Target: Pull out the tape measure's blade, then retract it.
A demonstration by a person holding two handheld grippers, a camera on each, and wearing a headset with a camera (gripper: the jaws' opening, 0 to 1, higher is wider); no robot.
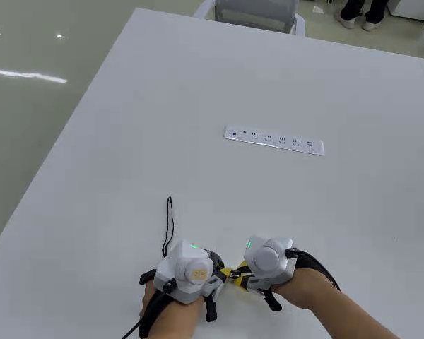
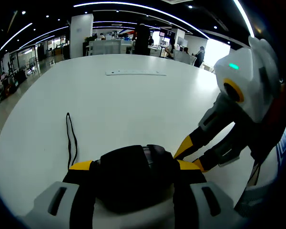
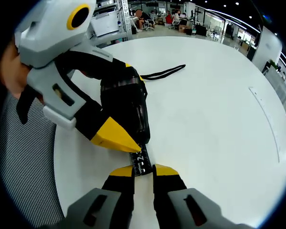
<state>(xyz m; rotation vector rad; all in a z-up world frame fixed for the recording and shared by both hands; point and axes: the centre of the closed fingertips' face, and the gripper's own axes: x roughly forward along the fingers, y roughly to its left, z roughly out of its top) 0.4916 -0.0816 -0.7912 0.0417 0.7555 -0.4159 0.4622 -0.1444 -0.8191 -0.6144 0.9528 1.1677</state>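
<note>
I hold the left gripper (image 2: 135,166) with jaws clamped round the tape measure (image 2: 133,186), the right gripper (image 3: 143,170) with jaws pinched shut on its blade (image 3: 141,162).

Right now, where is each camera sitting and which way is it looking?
Left gripper view: rides on the left gripper, faces across the table toward the power strip; its own jaws clamp the tape measure.
Right gripper view: rides on the right gripper, faces the left gripper; its own jaws pinch the blade.
Head view: on the person's head, faces forward and down at both grippers; a forearm shows.
Shared: each gripper view catches the other gripper; all three show the strap.
</note>
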